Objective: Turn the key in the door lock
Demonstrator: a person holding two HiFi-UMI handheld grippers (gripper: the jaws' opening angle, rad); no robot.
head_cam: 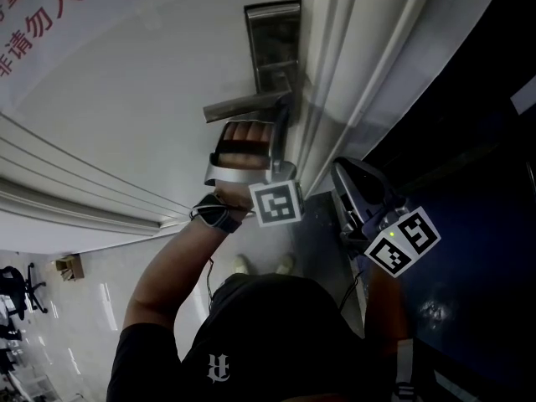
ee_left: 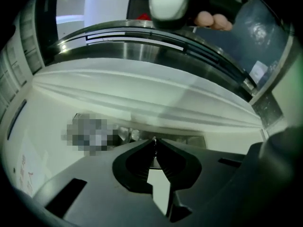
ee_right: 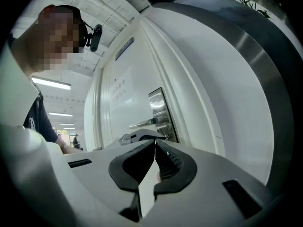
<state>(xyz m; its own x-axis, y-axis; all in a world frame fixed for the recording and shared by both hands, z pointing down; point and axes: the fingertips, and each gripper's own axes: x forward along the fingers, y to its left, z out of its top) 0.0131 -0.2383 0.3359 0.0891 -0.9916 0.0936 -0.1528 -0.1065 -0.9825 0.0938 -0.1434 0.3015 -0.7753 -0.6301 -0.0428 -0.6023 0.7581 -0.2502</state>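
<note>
A steel lock plate with a lever handle sits on the white door. Just under the lever, my left gripper points at the plate. In the left gripper view its jaws are closed on a thin bright sliver, the key, with the plate's metal right behind. My right gripper hangs lower right, off the door. It is shut with nothing in it, and from the side it looks at the plate, the lever and the left gripper.
The white moulded door frame runs right of the lock, with a dark blue panel beyond it. A notice with red characters is stuck on the door at upper left. An office chair stands on the pale floor far left.
</note>
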